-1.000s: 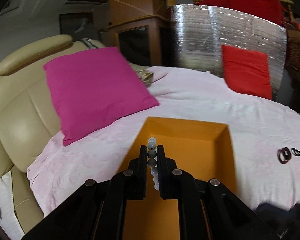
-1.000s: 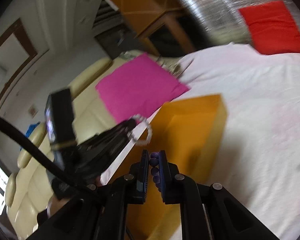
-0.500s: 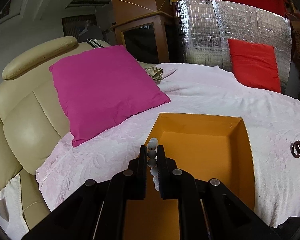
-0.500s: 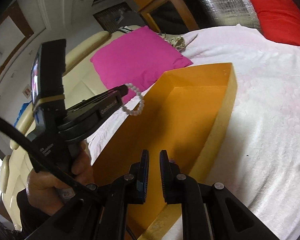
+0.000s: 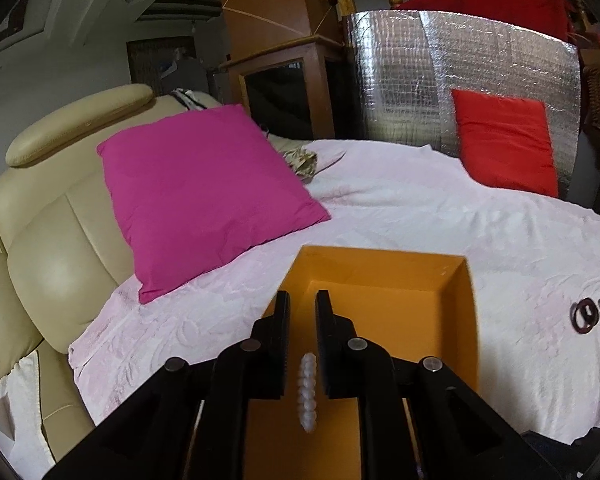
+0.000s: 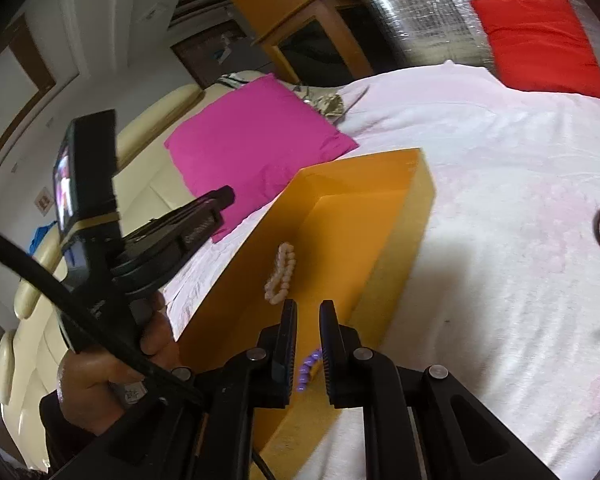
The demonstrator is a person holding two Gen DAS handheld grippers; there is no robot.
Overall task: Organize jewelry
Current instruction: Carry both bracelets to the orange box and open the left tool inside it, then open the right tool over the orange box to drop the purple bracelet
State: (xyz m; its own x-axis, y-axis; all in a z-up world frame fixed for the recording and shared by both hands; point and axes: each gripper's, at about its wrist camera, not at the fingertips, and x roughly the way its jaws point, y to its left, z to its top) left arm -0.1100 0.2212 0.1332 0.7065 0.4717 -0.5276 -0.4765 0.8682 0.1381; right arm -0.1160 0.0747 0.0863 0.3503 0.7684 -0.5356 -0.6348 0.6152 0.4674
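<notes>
Pale bead bracelet (image 6: 281, 273) and purple one (image 6: 307, 368) (partly hidden) lie in orange box (image 6: 396, 216).

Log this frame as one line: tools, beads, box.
left tool: opening, empty | right tool: open, empty | pale bead bracelet: in orange box | purple bead bracelet: in box | rings: on sheet

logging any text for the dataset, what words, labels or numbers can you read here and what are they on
None can be read.
Raised lettering on the side of the left gripper: blurred, unreadable.
Small sticker on the handle in the person's hand: too small to read.
Screen on the camera unit: shows a picture, no legible text.
Orange box: no print visible.
</notes>
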